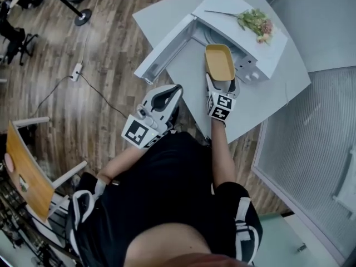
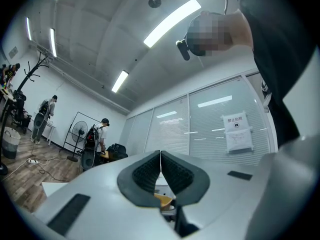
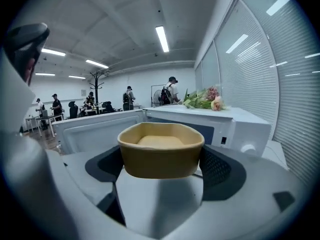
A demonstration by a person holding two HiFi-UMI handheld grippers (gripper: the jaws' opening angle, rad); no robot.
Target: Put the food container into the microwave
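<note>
White bench (image 1: pixel 267 102), microwave (image 1: pixel 222 7) standing open. Right tool (image 1: pixel 221 84) is clamped on the food container (image 1: pixel 219 62), held at the opening. Left tool (image 2: pixel 160 165) is closed up and empty. Next move, I reckon: slide it in level.

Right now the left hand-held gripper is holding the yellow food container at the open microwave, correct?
No: the right hand-held gripper holds the yellow food container at the open microwave, as the right gripper view shows. The left hand-held gripper is shut, empty.
</note>
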